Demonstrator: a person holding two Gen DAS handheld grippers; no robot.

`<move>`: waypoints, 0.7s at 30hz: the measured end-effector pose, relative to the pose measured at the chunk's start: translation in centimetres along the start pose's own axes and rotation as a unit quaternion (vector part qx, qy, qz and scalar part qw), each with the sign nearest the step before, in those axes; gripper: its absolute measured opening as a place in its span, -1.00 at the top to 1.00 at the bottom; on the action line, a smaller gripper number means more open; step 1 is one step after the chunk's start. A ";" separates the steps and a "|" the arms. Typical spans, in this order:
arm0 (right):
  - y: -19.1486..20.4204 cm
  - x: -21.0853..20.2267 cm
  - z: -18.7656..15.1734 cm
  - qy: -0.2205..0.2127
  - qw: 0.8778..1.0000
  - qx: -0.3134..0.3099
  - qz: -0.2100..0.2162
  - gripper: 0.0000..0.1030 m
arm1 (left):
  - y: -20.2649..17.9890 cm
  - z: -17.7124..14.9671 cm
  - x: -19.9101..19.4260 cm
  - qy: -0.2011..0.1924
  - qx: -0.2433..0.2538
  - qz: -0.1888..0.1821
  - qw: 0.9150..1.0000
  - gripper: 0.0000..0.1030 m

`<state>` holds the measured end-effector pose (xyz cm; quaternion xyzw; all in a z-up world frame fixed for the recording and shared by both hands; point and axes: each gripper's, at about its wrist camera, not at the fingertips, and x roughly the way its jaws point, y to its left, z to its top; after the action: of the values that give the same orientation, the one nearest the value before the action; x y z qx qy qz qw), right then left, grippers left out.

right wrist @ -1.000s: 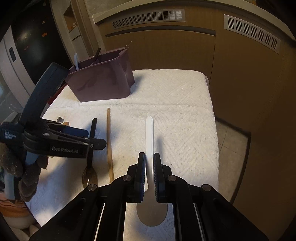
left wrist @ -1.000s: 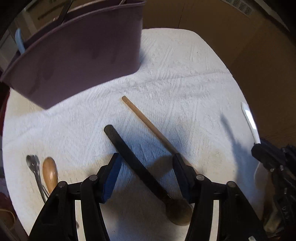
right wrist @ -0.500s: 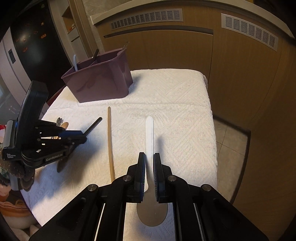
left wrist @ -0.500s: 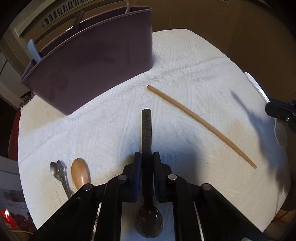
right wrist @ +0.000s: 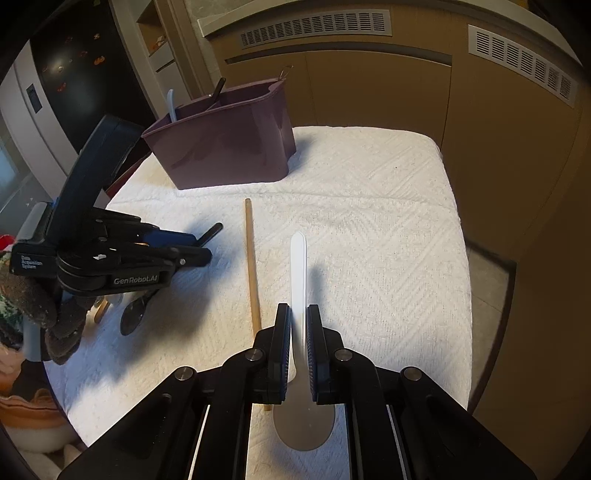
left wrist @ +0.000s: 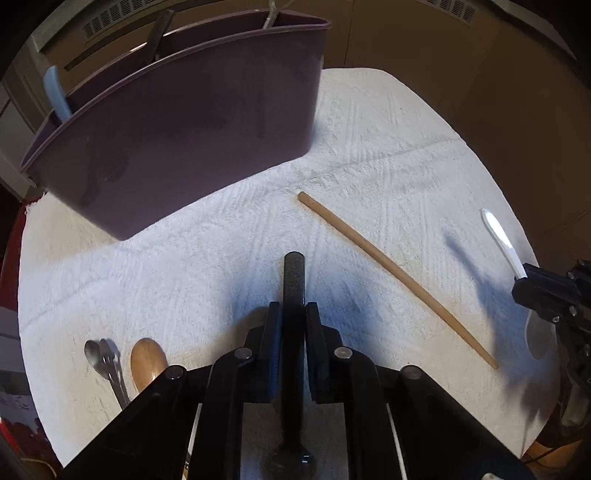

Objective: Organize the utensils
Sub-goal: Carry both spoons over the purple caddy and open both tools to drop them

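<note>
My left gripper is shut on the handle of a black spoon. Its bowl hangs below the jaws, just above the white towel. In the right wrist view the left gripper holds that black spoon at a tilt, handle tip toward the caddy. My right gripper is shut on a white spoon, handle pointing away and bowl under the jaws; in the left wrist view the right gripper sits at the right edge. A purple divided caddy stands at the towel's far left.
A long wooden stick lies on the towel between the two grippers. Two metal spoons and a wooden spoon lie near the left edge. The caddy holds a pale blue handle and a dark utensil. Brown cabinets stand behind.
The left gripper's jaws closed on the black spoon's handle and turned it in line with the fingers, raising it off the towel. The caddy now looks nearer. The right gripper kept still with the white spoon.
</note>
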<state>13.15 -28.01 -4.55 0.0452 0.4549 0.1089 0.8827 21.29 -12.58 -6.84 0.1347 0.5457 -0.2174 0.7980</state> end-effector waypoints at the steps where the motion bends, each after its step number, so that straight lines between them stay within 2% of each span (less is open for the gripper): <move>1: 0.1 -0.2 0.0 -0.003 1.000 0.001 0.000 0.83 | 0.3 -0.7 -0.5 -0.011 -0.009 0.004 1.000 0.81; 4: 0.2 -1.0 0.2 -0.017 1.000 0.001 0.005 0.83 | 1.9 -2.7 -2.5 -0.059 -0.012 0.017 0.998 0.81; 8: 0.9 -2.4 0.9 -0.046 0.999 -0.003 0.017 0.83 | 2.4 -4.8 -8.0 -0.134 -0.028 0.021 0.990 0.81; 13: 2.1 -5.8 2.6 -0.102 0.994 0.001 0.043 0.83 | 2.9 -4.6 -15.2 -0.233 -0.017 0.018 0.972 0.81; 18: 3.8 -9.5 5.3 -0.158 0.986 -0.010 0.059 0.83 | 3.4 -4.4 -20.0 -0.299 -0.024 0.009 0.954 0.81; 21: 5.1 -11.4 6.8 -0.203 0.977 -0.019 0.068 0.83 | 4.1 -4.1 -21.5 -0.335 -0.039 -0.002 0.941 0.81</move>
<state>11.51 -25.60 9.35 0.0800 0.2601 0.1658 0.9479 13.38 -2.84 11.51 0.0217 0.2547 -0.2306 0.9389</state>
